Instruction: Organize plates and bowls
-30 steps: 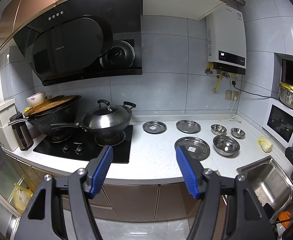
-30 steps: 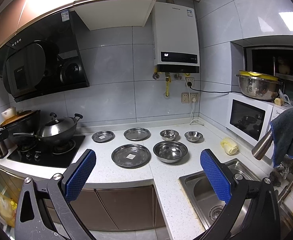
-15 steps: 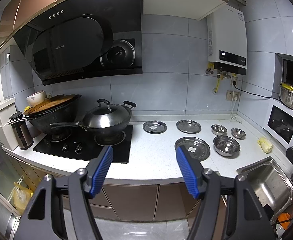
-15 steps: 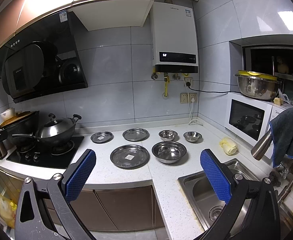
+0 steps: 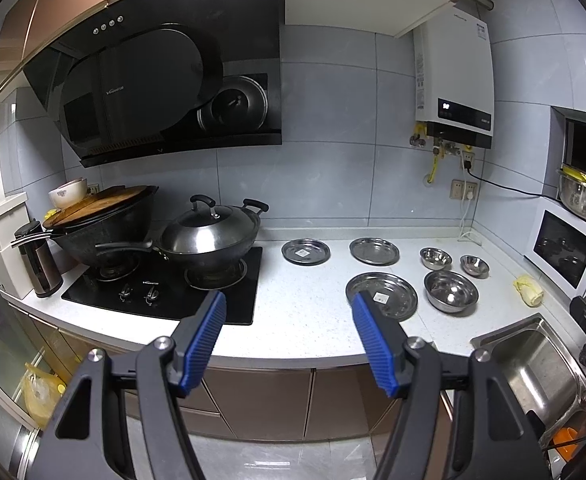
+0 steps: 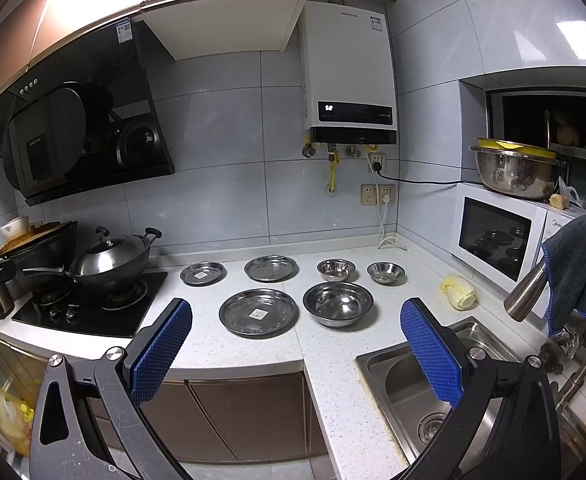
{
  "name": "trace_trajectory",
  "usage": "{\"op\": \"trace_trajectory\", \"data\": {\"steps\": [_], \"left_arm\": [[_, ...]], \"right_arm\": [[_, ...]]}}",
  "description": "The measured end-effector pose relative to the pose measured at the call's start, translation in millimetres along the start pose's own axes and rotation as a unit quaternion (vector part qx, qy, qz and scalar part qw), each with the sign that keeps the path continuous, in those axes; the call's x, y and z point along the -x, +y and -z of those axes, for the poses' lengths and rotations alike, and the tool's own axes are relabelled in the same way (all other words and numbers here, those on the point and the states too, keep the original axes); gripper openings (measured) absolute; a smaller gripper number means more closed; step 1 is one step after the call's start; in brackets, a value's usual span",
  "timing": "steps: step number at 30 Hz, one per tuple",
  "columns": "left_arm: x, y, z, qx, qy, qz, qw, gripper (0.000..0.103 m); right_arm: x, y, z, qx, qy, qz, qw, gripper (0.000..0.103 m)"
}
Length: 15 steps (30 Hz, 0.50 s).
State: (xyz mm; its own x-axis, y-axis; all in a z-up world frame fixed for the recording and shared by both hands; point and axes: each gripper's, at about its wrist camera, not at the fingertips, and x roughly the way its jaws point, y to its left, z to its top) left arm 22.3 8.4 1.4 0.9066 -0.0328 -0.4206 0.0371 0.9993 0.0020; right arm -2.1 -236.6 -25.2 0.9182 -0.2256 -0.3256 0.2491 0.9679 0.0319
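Observation:
Steel plates and bowls lie apart on the white counter [image 6: 333, 352]. A large plate [image 6: 258, 312] and a large bowl [image 6: 337, 303] sit in front. Behind are a small plate [image 6: 202, 273], a medium plate [image 6: 271, 268] and two small bowls [image 6: 335, 269] [image 6: 385, 272]. In the left wrist view the large plate [image 5: 387, 294], large bowl [image 5: 450, 291], small plate [image 5: 305, 251] and medium plate [image 5: 374, 251] show too. My left gripper [image 5: 289, 320] and right gripper [image 6: 296, 332] are open and empty, held in front of the counter edge.
A black hob [image 5: 165, 292] with a lidded wok [image 5: 209, 236] and a second covered wok [image 5: 101, 220] is on the left. A sink [image 6: 433, 392] is on the right, with a tap and dark cloth [image 6: 581, 268], a microwave [image 6: 497, 232] and a yellow rag [image 6: 457, 291].
Both views have drifted very slightly; the dishes sit where they were and both grippers stay open.

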Motion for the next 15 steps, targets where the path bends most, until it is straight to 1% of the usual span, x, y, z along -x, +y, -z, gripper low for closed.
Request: {"op": "trace_trajectory", "data": {"steps": [9,15], "left_arm": [[-4.9,-1.0,-0.5,-0.003,-0.002,0.0,1.0,0.064],[-10.8,-0.5,-3.6,-0.004,-0.002,0.003,1.0,0.064]], "right_arm": [[-12.3,-5.0,-0.9,-0.004,0.003,0.003,1.0,0.102],[-13.2,-3.0,0.0,-0.008,0.0,0.007,1.0,0.102]]}}
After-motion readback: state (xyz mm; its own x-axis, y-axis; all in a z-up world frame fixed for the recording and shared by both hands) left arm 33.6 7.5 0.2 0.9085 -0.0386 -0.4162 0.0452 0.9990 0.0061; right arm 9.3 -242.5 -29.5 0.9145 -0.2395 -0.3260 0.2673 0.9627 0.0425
